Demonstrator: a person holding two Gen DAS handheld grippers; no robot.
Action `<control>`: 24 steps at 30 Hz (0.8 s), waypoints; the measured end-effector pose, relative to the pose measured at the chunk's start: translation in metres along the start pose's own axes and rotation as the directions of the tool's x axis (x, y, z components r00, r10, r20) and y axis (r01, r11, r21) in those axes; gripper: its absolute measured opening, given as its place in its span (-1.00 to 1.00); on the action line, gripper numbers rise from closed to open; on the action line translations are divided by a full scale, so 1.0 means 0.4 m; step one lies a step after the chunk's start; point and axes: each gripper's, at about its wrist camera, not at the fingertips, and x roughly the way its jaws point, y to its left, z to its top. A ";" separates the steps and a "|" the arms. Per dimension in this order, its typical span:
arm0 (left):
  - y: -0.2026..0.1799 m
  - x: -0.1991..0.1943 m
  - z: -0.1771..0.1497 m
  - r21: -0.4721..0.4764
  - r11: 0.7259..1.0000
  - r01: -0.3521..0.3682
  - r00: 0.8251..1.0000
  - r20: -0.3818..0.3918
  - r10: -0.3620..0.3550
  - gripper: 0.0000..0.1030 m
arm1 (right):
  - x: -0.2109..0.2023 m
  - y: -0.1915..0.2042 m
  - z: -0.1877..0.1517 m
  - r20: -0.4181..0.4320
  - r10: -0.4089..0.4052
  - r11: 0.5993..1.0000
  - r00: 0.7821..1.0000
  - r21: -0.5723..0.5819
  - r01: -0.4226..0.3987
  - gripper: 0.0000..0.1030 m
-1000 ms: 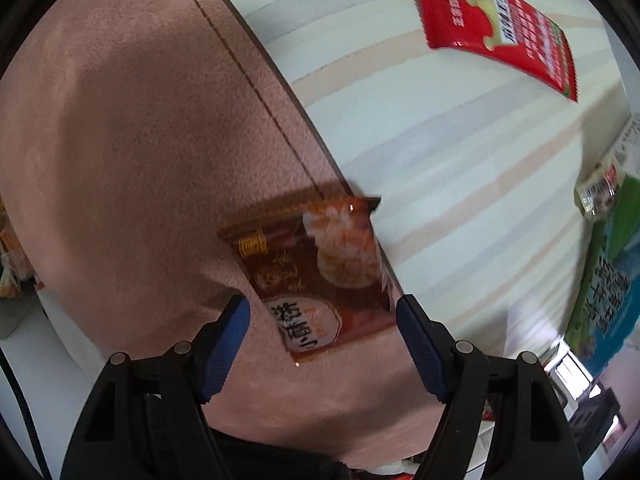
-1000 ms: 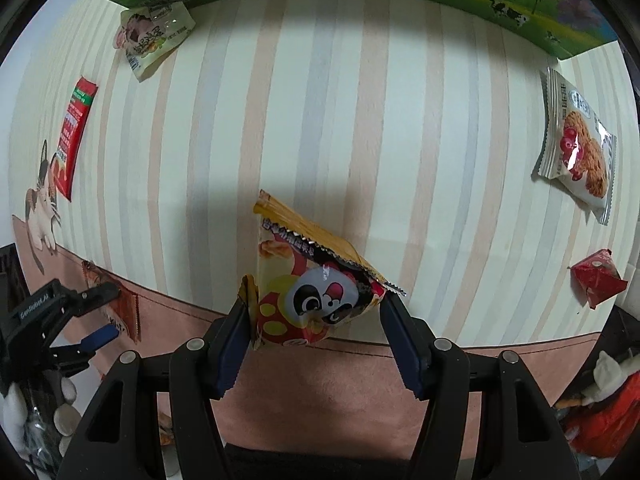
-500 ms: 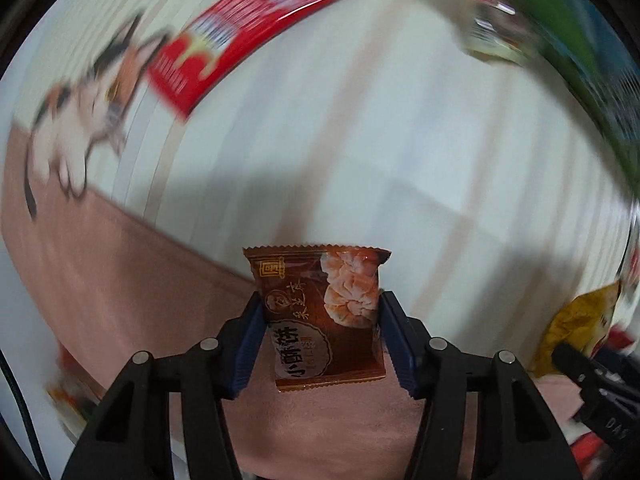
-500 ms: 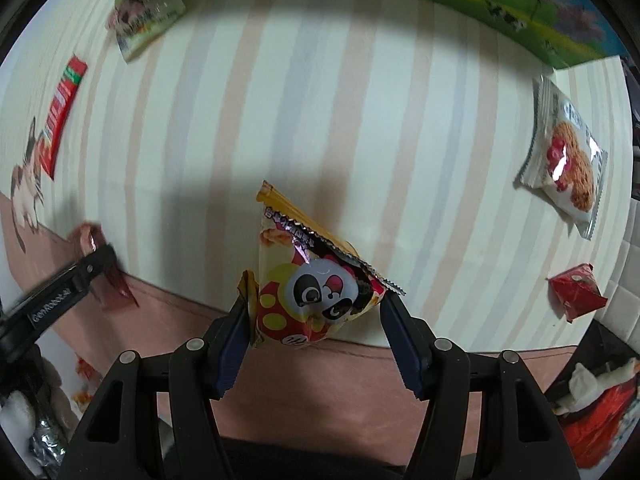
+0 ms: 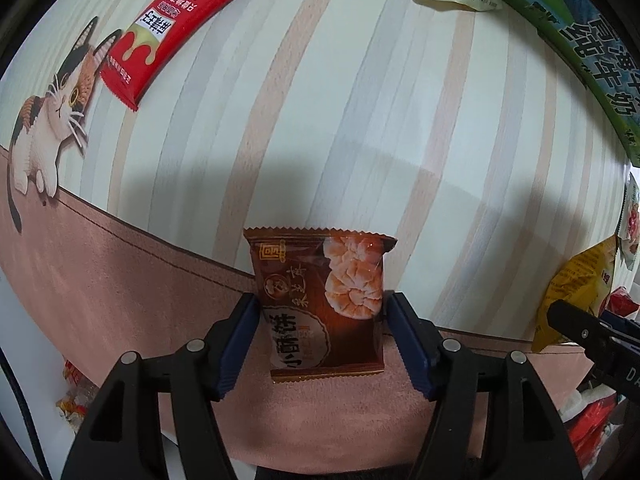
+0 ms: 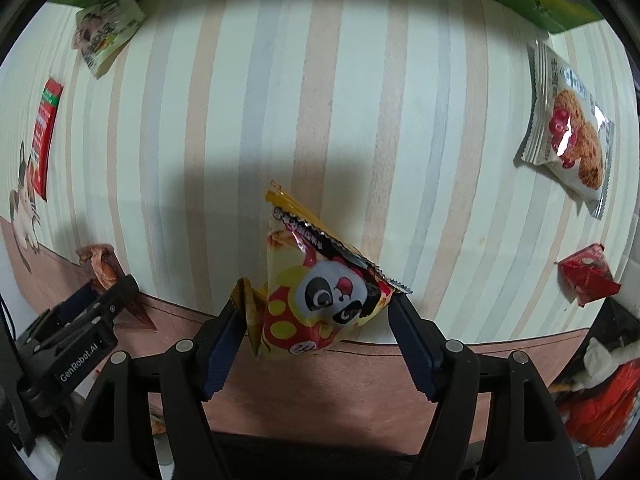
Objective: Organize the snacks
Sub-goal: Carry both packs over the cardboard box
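Observation:
My left gripper is shut on a brown pastry packet and holds it above the striped mat's near edge. My right gripper is shut on a yellow panda snack bag, also lifted over the mat. The right wrist view shows the left gripper at lower left with the brown packet in it. The left wrist view shows the right gripper's black body at right with the yellow bag.
On the striped mat lie a long red packet, a pale green packet, a white cookie packet and a small red wrapper. A green milk carton borders the far edge. A cat picture is at left.
The left gripper closed on the brown packet, lifted it off the pink border and swung toward the striped mat. The right gripper kept holding the panda bag, shifting slightly.

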 end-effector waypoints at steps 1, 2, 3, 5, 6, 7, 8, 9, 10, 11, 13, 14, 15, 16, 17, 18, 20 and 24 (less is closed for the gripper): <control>-0.007 0.002 0.016 0.000 1.000 0.002 1.000 -0.002 -0.002 0.25 | 0.002 -0.006 0.004 -0.005 0.007 1.000 1.000 0.009 -0.007 0.46; -0.015 0.003 0.026 0.009 1.000 -0.003 1.000 -0.003 0.003 0.25 | 0.007 -0.014 0.008 -0.008 0.016 1.000 1.000 0.021 -0.016 0.46; -0.040 -0.001 0.031 0.020 1.000 -0.011 1.000 -0.005 0.011 0.25 | 0.010 -0.021 0.010 -0.010 0.024 0.999 1.000 0.033 -0.023 0.46; -0.059 0.012 0.032 0.034 0.999 -0.024 1.000 0.007 0.023 0.25 | 0.016 -0.041 0.016 -0.009 0.041 0.998 0.999 0.054 -0.040 0.46; -0.082 0.019 0.034 0.030 0.999 -0.023 1.000 0.009 0.023 0.25 | 0.020 -0.045 0.018 -0.003 0.047 0.997 0.999 0.061 -0.047 0.45; -0.085 0.019 0.028 0.026 1.000 -0.017 1.000 0.017 0.017 0.17 | 0.017 -0.050 0.017 0.008 0.051 0.997 0.999 0.062 -0.051 0.43; -0.091 0.013 0.020 0.023 1.000 -0.017 0.999 0.028 0.017 0.04 | 0.016 -0.051 0.016 0.016 0.049 0.997 0.999 0.057 -0.050 0.41; -0.098 0.007 0.011 0.023 0.999 -0.023 0.999 0.037 0.023 0.04 | 0.011 -0.052 0.014 0.031 0.046 0.998 0.998 0.048 -0.048 0.40; -0.106 -0.001 0.004 0.029 0.999 -0.038 0.998 0.042 0.037 0.04 | 0.009 -0.055 0.012 0.040 0.044 0.998 0.998 0.040 -0.045 0.38; -0.109 -0.004 -0.002 0.030 0.999 -0.043 0.998 0.048 0.041 0.04 | 0.001 -0.049 -0.004 0.047 0.043 0.998 0.998 0.038 -0.045 0.29; -0.117 -0.001 -0.012 0.031 0.998 -0.046 0.998 0.052 0.045 0.04 | -0.012 -0.047 -0.014 0.056 0.046 0.998 0.997 0.037 -0.048 0.19; -0.122 -0.003 -0.017 0.031 0.999 -0.045 0.998 0.055 0.043 0.04 | -0.019 -0.050 -0.019 0.059 0.050 0.998 0.997 0.035 -0.052 0.17; -0.124 -0.007 -0.022 0.032 0.999 -0.044 0.997 0.060 0.042 0.04 | -0.024 -0.053 -0.021 0.063 0.051 0.998 0.997 0.031 -0.053 0.16; -0.127 -0.016 -0.027 0.035 0.998 -0.045 0.997 0.067 0.043 0.04 | -0.030 -0.057 -0.024 0.070 0.051 0.998 0.996 0.028 -0.053 0.15; -0.130 -0.038 -0.030 0.040 0.998 -0.042 0.996 0.074 0.039 0.04 | -0.041 -0.058 -0.033 0.078 0.055 0.998 0.995 0.025 -0.057 0.14; -0.134 -0.050 -0.032 0.045 0.998 -0.037 0.996 0.084 0.033 0.04 | -0.049 -0.063 -0.038 0.084 0.060 0.998 0.995 0.023 -0.062 0.13; -0.151 -0.085 -0.038 0.058 0.998 -0.027 0.994 0.110 0.020 0.04 | -0.068 -0.071 -0.057 0.095 0.080 0.996 0.992 0.021 -0.083 0.11; -0.194 -0.178 -0.043 0.097 0.995 -0.008 0.984 0.178 -0.009 0.04 | -0.138 -0.085 -0.075 0.130 0.142 0.989 0.981 0.019 -0.145 0.09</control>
